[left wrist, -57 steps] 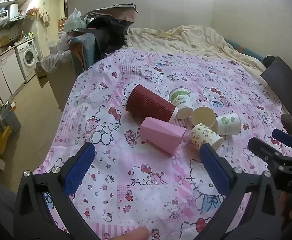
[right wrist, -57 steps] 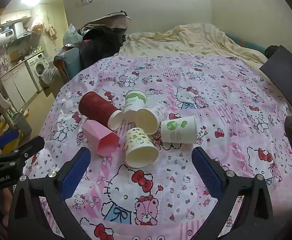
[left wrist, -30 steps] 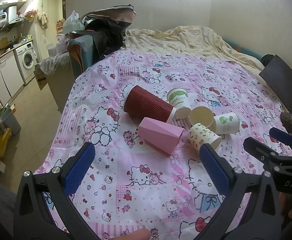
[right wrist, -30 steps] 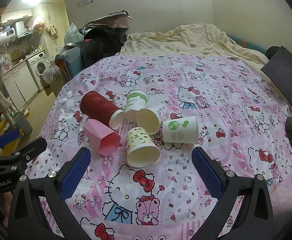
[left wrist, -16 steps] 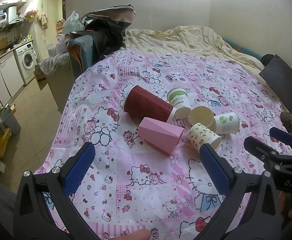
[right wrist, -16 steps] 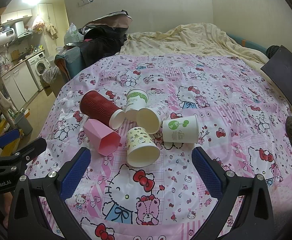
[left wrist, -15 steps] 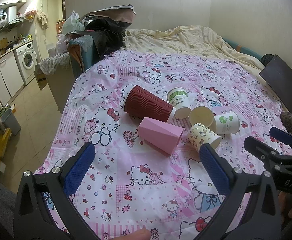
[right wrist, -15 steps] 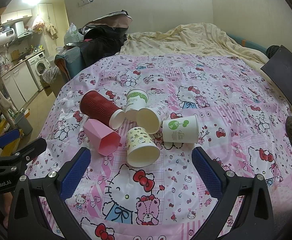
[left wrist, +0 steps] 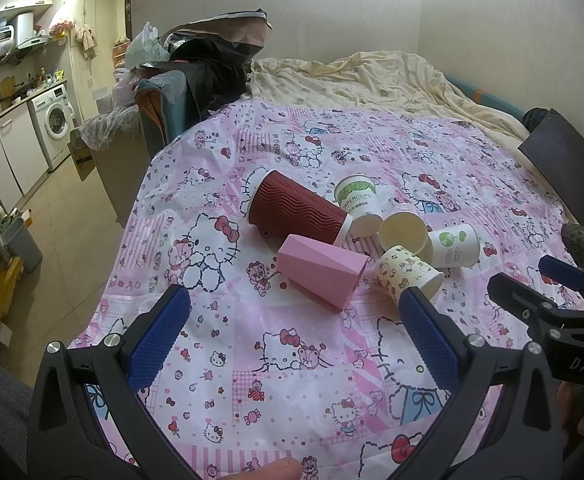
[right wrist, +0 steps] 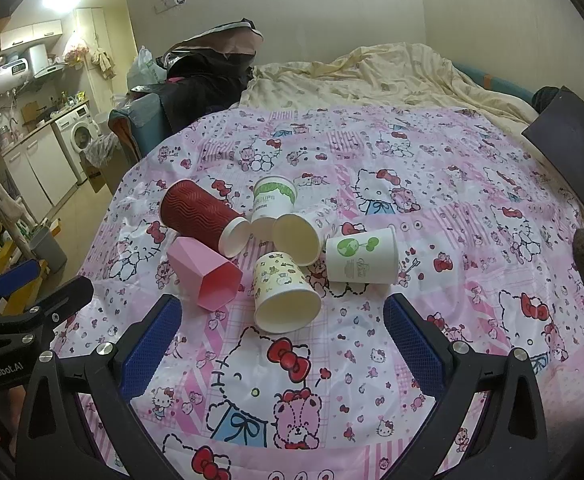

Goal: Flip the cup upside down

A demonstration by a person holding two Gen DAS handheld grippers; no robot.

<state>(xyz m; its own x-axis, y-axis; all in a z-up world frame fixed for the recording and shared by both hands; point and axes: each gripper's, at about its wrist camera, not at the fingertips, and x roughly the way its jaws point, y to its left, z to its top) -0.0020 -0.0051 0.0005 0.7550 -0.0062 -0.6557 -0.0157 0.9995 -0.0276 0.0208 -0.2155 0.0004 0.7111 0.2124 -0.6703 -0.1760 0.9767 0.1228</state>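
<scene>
Several cups lie on their sides in a cluster on the pink Hello Kitty cloth [left wrist: 292, 360]: a dark red ribbed cup [left wrist: 298, 210] [right wrist: 202, 216], a pink faceted cup [left wrist: 322, 268] [right wrist: 206, 274], a yellow cartoon-print cup [left wrist: 408, 276] [right wrist: 282, 290], a white cup with a green tree logo [left wrist: 454, 246] [right wrist: 362, 256], a green-topped paper cup [left wrist: 358, 202] [right wrist: 272, 202] and a plain cream cup [left wrist: 404, 232] [right wrist: 296, 236]. My left gripper [left wrist: 296, 338] is open and empty, short of the pink cup. My right gripper [right wrist: 278, 342] is open and empty, just short of the yellow cup.
A rumpled cream blanket [right wrist: 372, 76] covers the far end of the bed. A dark board [right wrist: 572, 136] stands at the right edge. A chair piled with clothes and bags [left wrist: 196, 76] stands beyond the left edge, with the floor and a washing machine [left wrist: 58, 124] further left.
Both grippers have stayed open and almost still; the view has only shifted slightly. The cups have not moved.
</scene>
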